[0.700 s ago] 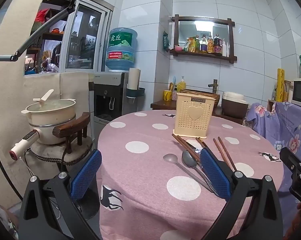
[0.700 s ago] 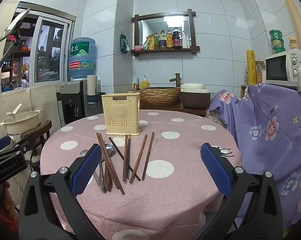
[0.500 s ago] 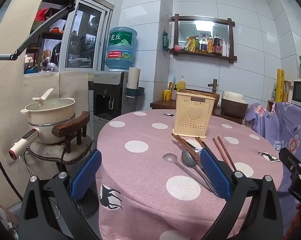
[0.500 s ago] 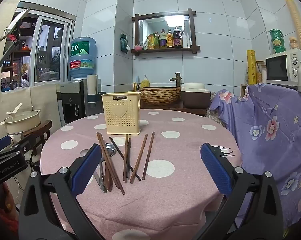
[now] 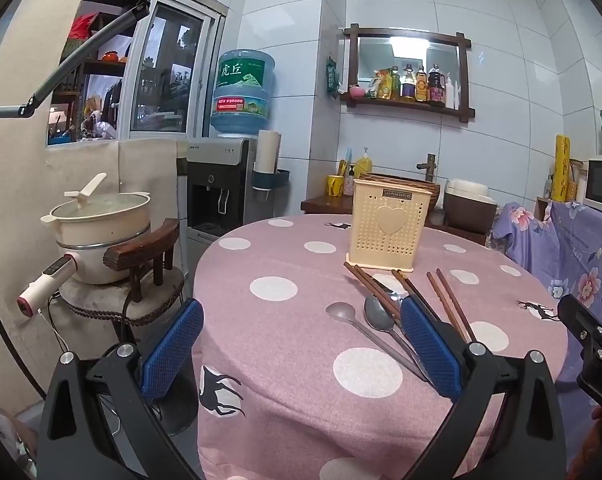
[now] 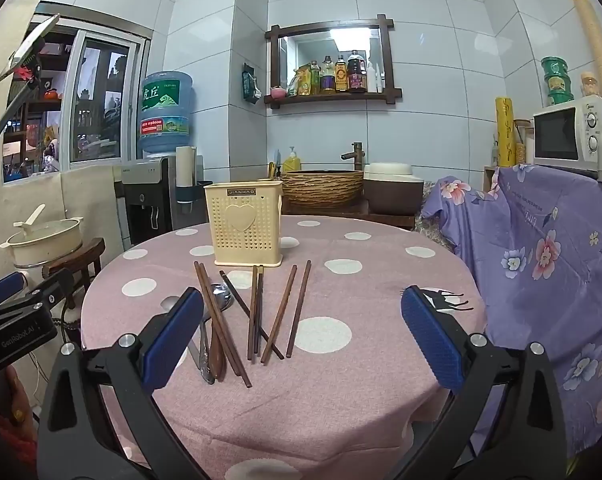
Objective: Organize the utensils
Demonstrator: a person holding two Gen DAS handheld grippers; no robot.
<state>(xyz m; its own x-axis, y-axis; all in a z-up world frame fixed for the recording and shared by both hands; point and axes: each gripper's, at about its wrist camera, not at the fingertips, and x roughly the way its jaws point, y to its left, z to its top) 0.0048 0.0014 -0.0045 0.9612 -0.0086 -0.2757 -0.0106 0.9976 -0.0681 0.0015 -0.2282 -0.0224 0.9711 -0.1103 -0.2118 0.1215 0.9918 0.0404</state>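
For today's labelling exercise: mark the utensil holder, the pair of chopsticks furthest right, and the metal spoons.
utensil holder (image 6: 243, 224): right wrist view, heart on its front wall.
pair of chopsticks (image 6: 289, 312): right wrist view, mid-shaft.
metal spoons (image 5: 377, 314): left wrist view, darker spoon's bowl.

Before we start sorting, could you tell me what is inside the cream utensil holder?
Nothing rises above the rim of the cream utensil holder. Its perforated walls hide the inside. The chopsticks and spoons lie on the tablecloth in front.
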